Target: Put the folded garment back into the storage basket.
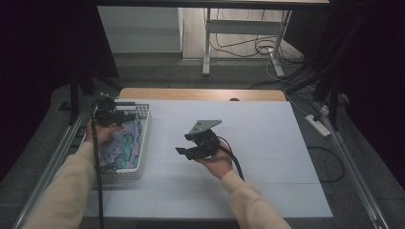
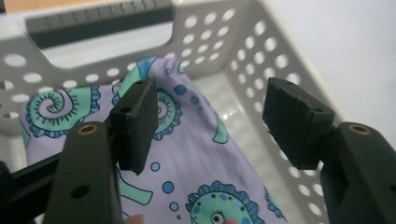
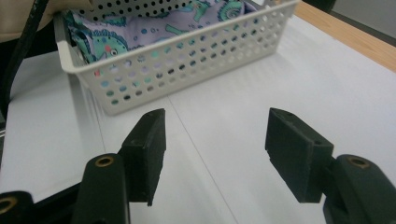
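A person's left gripper (image 1: pixel 125 116) hung over the far end of a white perforated plastic basket (image 1: pixel 143 143) at the left edge of the white-covered table (image 1: pixel 267 143), its two black jaws standing well apart with nothing between them. Beneath them, in the left gripper view, lay a lilac cloth printed with teal and blue sea creatures (image 2: pixel 187 154), spread loosely over the basket's floor and bunched up toward one perforated wall (image 2: pixel 261 51); the jaws' tips stood above the fabric, and whether one brushed it could not be told.

The right gripper (image 1: pixel 184 152) was held above bare tabletop near the middle of the table, apart from the basket, pointing toward it. Its jaws were likewise wide and empty, framing the basket's long side (image 3: pixel 187 65) with the patterned cloth (image 3: pixel 154 28) showing over the rim.

The step in hand appeared to be the reach for the cloth, with no grasp yet made. The next move would likely call for the left gripper to sink until a fold of fabric sat between the pads, then close and lift clear of the rim. The thin cloth might slip or drag on the basket wall.
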`<control>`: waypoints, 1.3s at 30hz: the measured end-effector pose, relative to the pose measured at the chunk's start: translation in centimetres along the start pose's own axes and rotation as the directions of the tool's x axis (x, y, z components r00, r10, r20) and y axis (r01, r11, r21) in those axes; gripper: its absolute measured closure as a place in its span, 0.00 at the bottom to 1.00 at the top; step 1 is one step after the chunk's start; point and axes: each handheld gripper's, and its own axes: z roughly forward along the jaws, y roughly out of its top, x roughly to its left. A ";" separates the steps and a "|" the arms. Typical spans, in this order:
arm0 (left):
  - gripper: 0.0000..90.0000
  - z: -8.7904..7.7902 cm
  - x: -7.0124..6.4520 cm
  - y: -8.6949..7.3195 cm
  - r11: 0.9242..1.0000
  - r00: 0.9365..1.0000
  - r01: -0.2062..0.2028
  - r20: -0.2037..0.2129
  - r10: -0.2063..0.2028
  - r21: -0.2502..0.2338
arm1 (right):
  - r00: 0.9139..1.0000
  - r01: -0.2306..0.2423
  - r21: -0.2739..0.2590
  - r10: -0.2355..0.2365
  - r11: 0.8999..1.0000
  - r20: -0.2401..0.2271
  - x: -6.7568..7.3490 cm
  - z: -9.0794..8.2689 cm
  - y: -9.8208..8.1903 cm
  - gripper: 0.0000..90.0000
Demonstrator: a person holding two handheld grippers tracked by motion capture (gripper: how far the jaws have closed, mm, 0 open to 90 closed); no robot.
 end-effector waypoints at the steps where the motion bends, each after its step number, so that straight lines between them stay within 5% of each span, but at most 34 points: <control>1: 0.40 0.3 0.0 0.0 1.000 1.000 0.001 -0.016 -0.001 0.011 | 1.000 -0.001 0.004 0.001 1.000 0.004 -0.1 -0.5 -0.3 0.43; 14: 0.44 3.6 -0.4 0.1 0.991 0.997 0.003 -0.082 0.008 0.132 | 0.997 -0.047 -0.005 0.047 0.999 0.065 -1.2 -5.4 -4.3 0.43; 17: 0.52 4.0 -0.6 0.1 0.989 0.996 -0.007 -0.082 0.019 0.147 | 0.995 -0.056 0.000 0.055 0.998 0.078 -1.4 -6.0 -4.9 0.43; 20: 0.70 4.3 -0.6 0.0 0.987 0.996 -0.010 -0.081 0.023 0.159 | 0.994 -0.064 0.002 0.064 0.998 0.092 -1.6 -6.7 -5.4 0.43; 25: 0.96 4.4 -0.6 -0.1 0.987 0.998 -0.011 -0.057 0.020 0.159 | 0.991 -0.072 0.003 0.071 0.997 0.110 -1.9 -7.4 -6.0 0.44; 34: 0.98 3.4 -1.6 0.1 0.991 0.997 -0.073 0.035 0.069 0.114 | 0.988 -0.096 -0.005 0.096 0.995 0.123 -2.4 -8.1 -6.7 0.44; 39: 0.97 4.5 -2.5 0.1 0.979 0.993 -0.118 0.050 0.111 0.165 | 0.987 -0.099 0.000 0.099 0.995 0.125 -2.5 -8.1 -6.8 0.44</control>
